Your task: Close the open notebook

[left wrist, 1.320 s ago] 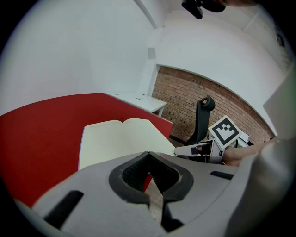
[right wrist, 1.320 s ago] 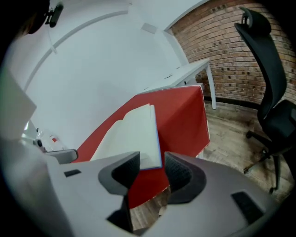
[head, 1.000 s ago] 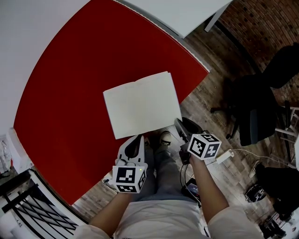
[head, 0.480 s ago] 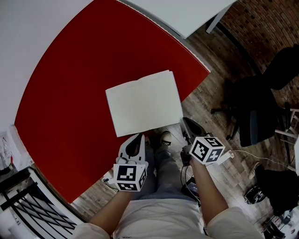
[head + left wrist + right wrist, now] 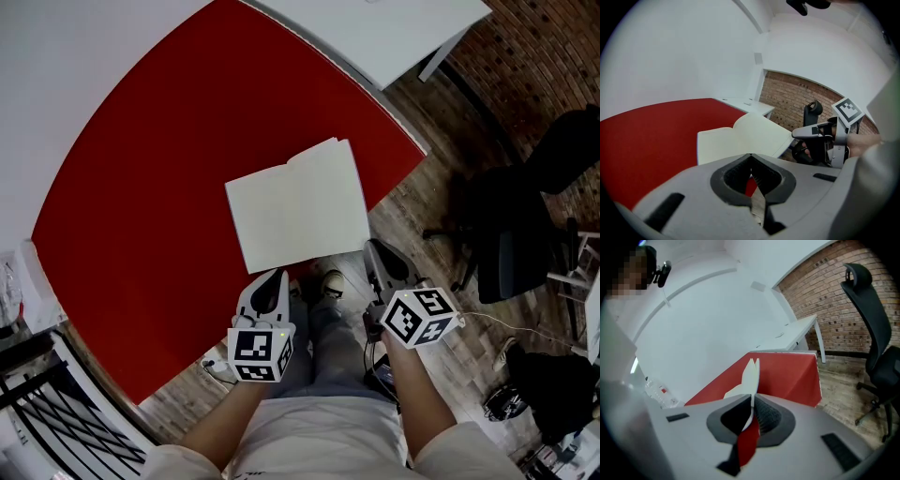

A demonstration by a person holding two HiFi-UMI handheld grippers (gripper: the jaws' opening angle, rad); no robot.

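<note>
White notebook (image 5: 300, 202) edge now rises clamped in our right gripper (image 5: 371, 249), starting the fold; our left gripper (image 5: 278, 277) waits clenched, empty.

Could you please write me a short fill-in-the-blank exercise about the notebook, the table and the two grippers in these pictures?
1. The open notebook lies on a ___ table.
2. The right gripper has its fingers shut on the edge of the ___.
3. The left gripper is shut near the table's edge and holds ___.

Missing words: red; notebook; nothing.
</note>
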